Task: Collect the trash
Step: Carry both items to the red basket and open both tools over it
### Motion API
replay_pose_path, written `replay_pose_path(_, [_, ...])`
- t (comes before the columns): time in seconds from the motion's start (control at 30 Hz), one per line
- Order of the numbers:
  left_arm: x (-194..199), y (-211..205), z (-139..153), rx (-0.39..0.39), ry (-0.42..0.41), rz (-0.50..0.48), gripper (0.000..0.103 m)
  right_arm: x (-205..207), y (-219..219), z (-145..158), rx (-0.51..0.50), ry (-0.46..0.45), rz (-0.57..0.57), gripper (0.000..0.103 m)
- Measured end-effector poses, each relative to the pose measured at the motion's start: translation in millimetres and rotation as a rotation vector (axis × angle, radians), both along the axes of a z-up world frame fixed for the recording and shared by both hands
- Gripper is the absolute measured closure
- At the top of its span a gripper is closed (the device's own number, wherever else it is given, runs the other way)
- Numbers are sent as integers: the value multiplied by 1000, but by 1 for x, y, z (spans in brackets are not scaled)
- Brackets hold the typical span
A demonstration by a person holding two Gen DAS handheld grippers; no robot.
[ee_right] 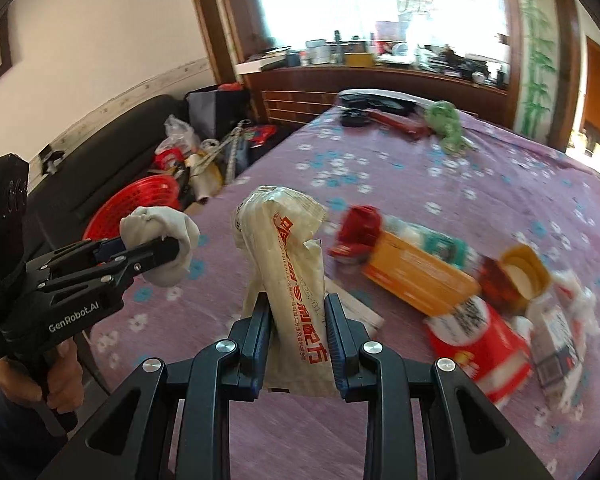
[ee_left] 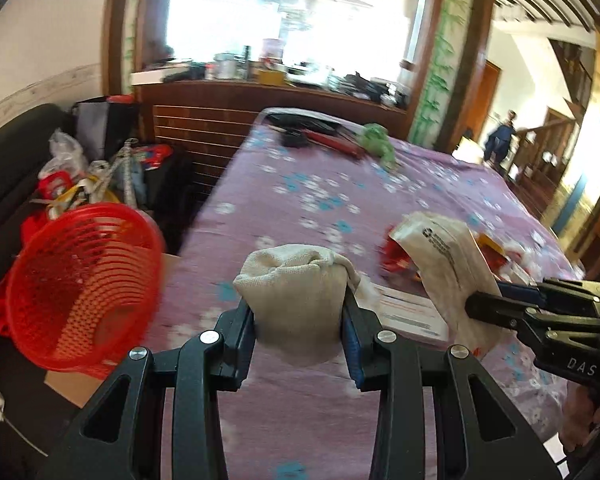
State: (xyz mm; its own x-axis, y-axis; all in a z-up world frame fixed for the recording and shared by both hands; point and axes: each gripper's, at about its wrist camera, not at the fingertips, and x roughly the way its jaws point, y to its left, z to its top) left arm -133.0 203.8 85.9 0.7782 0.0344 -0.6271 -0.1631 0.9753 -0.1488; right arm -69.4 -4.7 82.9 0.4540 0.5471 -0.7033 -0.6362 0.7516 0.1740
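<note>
Two grippers are in view, each clamped on one piece of trash above the table (ee_left: pixel 300 208) with its purple flowered cloth. The left gripper (ee_left: pixel 300 320) has its fingers part-way closed and pressed against both sides of a single crumpled off-white cloth wad (ee_left: pixel 296 280), lifted clear of the table; its housing reads "GenRobot.AI" in the right wrist view. The right gripper (ee_right: pixel 296 324) has its fingers narrowed onto one pale plastic wrapper (ee_right: pixel 288 264) printed with red Chinese characters, held upright off the surface; its body shows "DAS" in the left wrist view. Just behind the wrapper a flat printed paper (ee_right: pixel 356 308) lies on the cloth. To the right lies a blurred cluster of more trash: one orange box (ee_right: pixel 416 276), one red-and-white pack with a QR code (ee_right: pixel 480 340), one yellow lid (ee_right: pixel 520 268), one small red item (ee_right: pixel 360 228); their text is unreadable. Left of the table, lower down, sits one red slotted basket (ee_left: pixel 80 284). At the far end lie one green crumpled bag (ee_right: pixel 446 124) and one red stick-like object (ee_right: pixel 396 122).
</note>
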Motion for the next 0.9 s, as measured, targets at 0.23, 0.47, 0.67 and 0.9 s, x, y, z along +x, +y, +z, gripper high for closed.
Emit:
replay_pose_path(0.23, [-20,69,10,4,-33,142,67,0,67,15,24,11,103,74])
replay_pose_path(0.47, [-34,135,-1,-15,-13,258,67,4,146,23,44,54,197,74])
replay_pose_path(0.67, [-34,172,-19,-27,24,309,66,5,207,20,48,99,257,74])
replay_pose_path(0.9, [-28,201,-36,-41,47,342,62,20,256,1,17,125,253,73])
